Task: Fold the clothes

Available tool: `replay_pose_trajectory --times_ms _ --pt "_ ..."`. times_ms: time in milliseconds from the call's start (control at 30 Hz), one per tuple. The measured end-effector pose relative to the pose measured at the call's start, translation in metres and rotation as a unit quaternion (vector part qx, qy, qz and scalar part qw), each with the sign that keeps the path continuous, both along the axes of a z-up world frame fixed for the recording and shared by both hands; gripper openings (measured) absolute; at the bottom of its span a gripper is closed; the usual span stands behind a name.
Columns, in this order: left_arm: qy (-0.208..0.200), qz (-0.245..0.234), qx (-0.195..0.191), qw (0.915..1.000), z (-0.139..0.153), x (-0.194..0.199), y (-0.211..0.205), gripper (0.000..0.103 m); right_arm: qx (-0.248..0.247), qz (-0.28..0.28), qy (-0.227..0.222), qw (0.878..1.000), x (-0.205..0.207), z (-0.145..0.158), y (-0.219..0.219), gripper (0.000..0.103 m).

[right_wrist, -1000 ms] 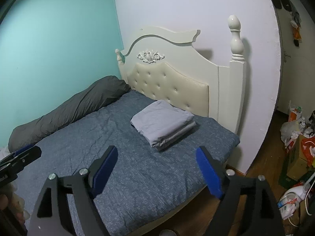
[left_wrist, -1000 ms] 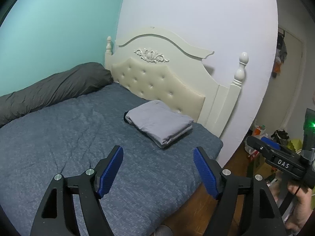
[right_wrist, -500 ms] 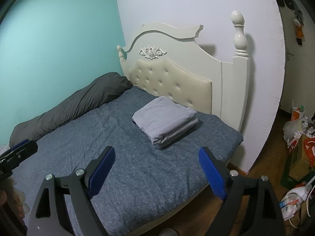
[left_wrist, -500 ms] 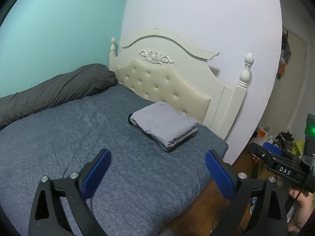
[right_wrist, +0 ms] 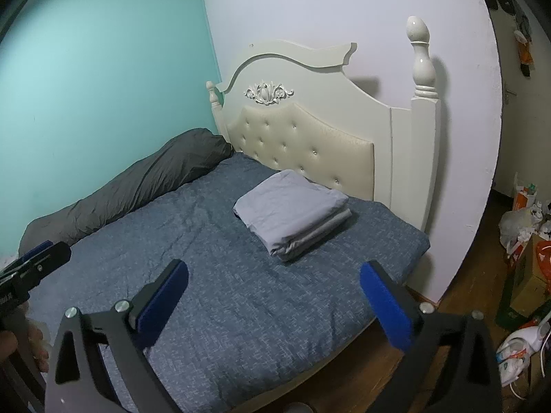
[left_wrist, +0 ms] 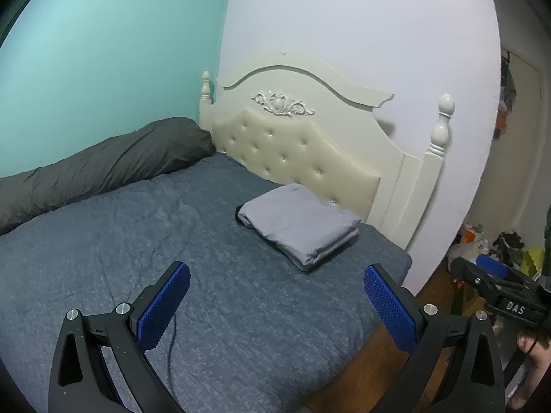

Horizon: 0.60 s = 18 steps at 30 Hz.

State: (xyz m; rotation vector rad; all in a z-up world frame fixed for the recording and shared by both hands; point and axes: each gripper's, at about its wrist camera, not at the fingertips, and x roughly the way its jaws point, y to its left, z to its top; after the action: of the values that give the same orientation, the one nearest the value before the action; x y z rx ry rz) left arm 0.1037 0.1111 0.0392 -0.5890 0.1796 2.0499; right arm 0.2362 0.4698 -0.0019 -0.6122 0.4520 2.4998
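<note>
A folded stack of light grey clothes (left_wrist: pixel 299 223) (right_wrist: pixel 292 211) lies on the blue-grey bed cover (left_wrist: pixel 137 241) (right_wrist: pixel 241 292), close to the headboard on the right side. My left gripper (left_wrist: pixel 275 270) hovers over the cover in front of the stack, wide open, with nothing between its blue pads (left_wrist: pixel 165 306). My right gripper (right_wrist: pixel 274 266) also hangs short of the stack. Its jaws are opening and nothing is between them.
A cream tufted headboard (left_wrist: pixel 292 144) with posts stands behind the stack. A dark grey rolled duvet (left_wrist: pixel 103 165) lies along the teal wall. Bags and boxes (right_wrist: pixel 523 241) crowd the wooden floor at the right. A hand (left_wrist: pixel 533 347) shows at the frame edge.
Both grippers' jaws have spread wider apart. The left view has swung slightly, so the stack sits more to the right. The stack itself has not moved.
</note>
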Motion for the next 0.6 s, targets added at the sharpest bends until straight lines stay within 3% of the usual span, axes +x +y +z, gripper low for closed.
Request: replay_pose_trajectory --times_ms 600 --pt "0.017 0.014 0.002 0.9998 -0.001 -0.001 -0.002 0.103 0.011 0.007 0.016 1.0 0.004 0.005 -0.012 0.102"
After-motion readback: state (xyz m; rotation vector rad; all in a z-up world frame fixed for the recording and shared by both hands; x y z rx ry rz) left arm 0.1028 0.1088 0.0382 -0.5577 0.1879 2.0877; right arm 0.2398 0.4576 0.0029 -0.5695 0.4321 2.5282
